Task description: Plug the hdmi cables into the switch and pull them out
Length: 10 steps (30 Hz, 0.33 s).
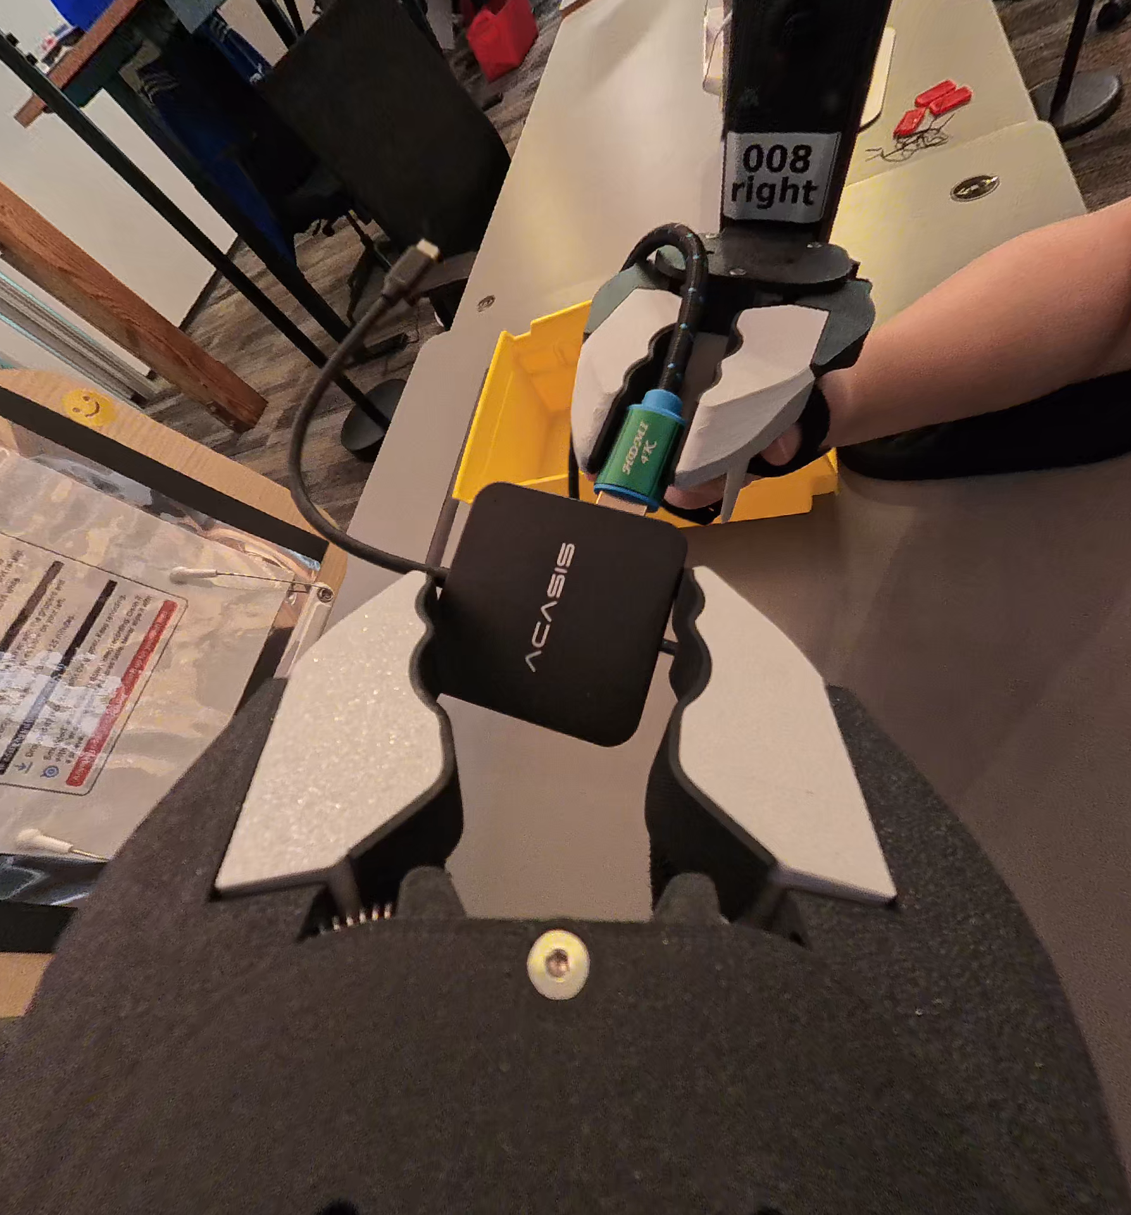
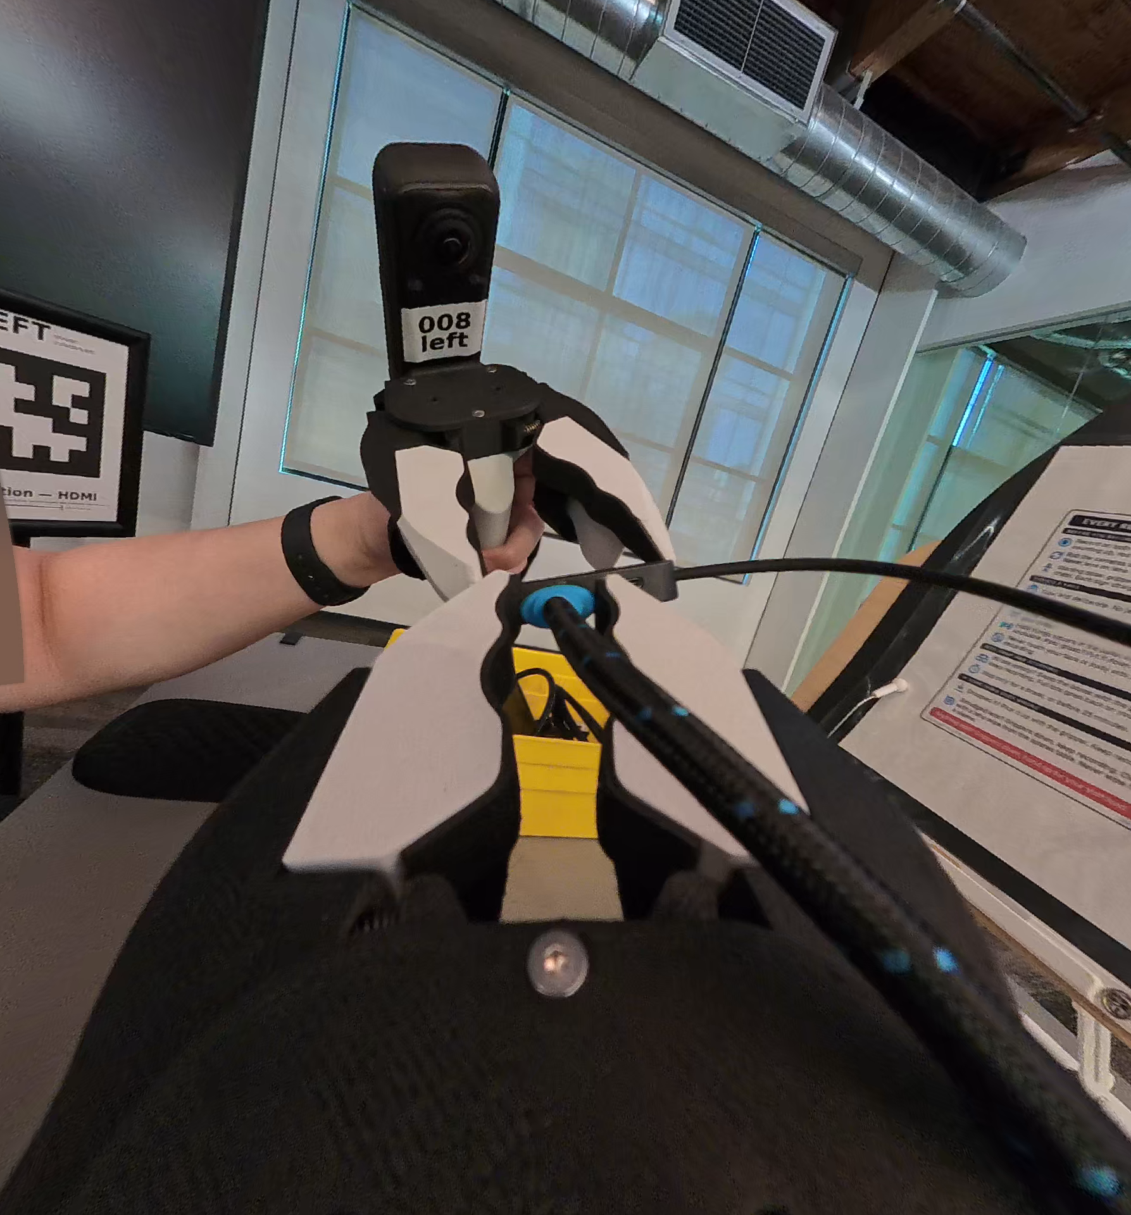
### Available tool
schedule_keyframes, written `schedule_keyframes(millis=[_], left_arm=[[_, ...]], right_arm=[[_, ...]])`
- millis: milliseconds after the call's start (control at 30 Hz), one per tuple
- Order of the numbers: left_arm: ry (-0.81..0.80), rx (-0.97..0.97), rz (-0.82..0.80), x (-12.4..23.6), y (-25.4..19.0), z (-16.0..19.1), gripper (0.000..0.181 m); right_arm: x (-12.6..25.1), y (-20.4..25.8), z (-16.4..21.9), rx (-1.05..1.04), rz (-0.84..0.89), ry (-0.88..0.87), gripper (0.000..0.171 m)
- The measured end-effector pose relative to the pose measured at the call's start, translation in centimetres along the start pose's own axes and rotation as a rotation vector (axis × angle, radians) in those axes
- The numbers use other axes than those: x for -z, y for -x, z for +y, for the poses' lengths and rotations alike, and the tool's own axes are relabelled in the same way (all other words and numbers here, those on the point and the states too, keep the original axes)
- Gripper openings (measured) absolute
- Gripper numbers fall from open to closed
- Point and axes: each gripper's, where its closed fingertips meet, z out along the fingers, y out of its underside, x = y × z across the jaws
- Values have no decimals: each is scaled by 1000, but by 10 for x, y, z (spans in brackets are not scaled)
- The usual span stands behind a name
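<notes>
My left gripper (image 1: 553, 618) is shut on a flat black switch box (image 1: 559, 615) and holds it above the grey table (image 1: 944, 657). A thin black lead (image 1: 326, 394) runs from the switch's left side and hangs free. My right gripper (image 1: 641, 460) faces it, shut on a green and blue HDMI plug (image 1: 638, 453) whose metal tip sits in the switch's far edge. In the right wrist view my right gripper (image 2: 556, 601) clamps the plug's blue collar (image 2: 553, 605). The braided black cable (image 2: 812, 855) runs back over it. The left gripper (image 2: 549, 526) holds the switch (image 2: 622, 578) edge-on.
A yellow bin (image 1: 523, 407) with more cables stands on the table just behind the grippers. A clear plastic sheet with a printed card (image 1: 76, 657) lies at my left. Red clips (image 1: 931, 108) lie far back. Chairs and table legs stand beyond the table's left edge.
</notes>
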Motion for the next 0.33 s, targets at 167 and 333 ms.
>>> schedule_keyframes(millis=[167,333], left_arm=[[-32,14,2,0,-1,-6,68],[-28,4,-3,0,-5,-8,68]], right_arm=[[1,1,-6,-10,-3,-34,21],[2,5,-9,34,-9,-37,21]])
